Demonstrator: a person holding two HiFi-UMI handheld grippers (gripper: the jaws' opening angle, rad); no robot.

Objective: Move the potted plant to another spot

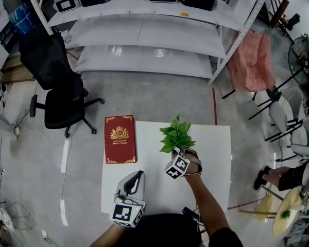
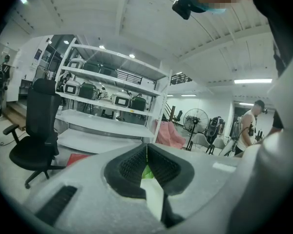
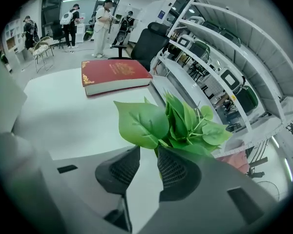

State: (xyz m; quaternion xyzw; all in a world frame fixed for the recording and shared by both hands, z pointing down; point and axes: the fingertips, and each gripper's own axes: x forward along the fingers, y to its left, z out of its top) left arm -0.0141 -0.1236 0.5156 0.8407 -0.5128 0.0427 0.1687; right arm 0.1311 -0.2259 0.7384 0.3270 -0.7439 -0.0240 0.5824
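Right tool (image 3: 147, 150) grips plant (image 3: 180, 126) by its stems; plant judged light, stems soft, slip-prone. Left tool (image 2: 146, 147) clenched, empty

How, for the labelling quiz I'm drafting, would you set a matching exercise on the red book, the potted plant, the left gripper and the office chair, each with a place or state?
Things:
1. red book
2. potted plant
3. left gripper
4. office chair

Places or states:
a. black, standing beyond the table, to its left
b. jaws together
c. lying flat at the table's far left corner
d. leaves just past the right gripper

Pairs: 1-c, 2-d, 3-b, 4-a
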